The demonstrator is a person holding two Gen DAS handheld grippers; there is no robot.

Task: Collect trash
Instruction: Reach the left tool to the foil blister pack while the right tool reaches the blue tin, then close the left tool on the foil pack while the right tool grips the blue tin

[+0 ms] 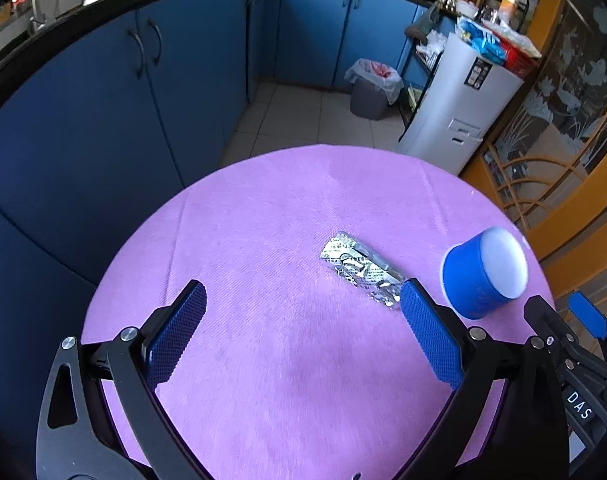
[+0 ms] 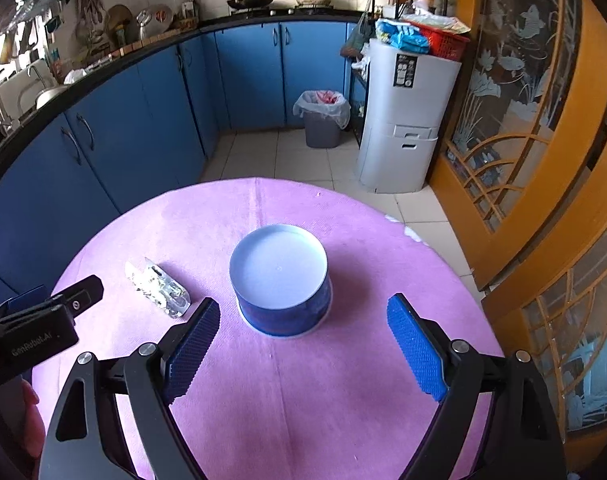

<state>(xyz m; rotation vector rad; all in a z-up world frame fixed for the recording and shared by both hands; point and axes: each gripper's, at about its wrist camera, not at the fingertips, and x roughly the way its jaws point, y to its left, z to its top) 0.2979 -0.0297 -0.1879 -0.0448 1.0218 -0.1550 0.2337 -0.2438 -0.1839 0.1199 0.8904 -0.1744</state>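
Both tools were spread wide and empty: the right gripper faced the upturned blue cup at twelve o'clock, ready to straddle it, while the left gripper had the foil wrapper at one o'clock (untouched).

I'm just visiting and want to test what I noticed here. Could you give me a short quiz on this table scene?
1. True or false: the blue paper cup stands upside down on the purple tablecloth.
2. What lies beside the cup? A) a crumpled foil wrapper B) a banana peel C) a glass bottle
3. Fill in: on the floor by the blue cabinets stands a grey ____ lined with a plastic bag.

Key: 1. True; its white base faces up. 2. A; apart from the cup, in front of the open left gripper. The right gripper is open too, facing the cup. 3. Trash bin.
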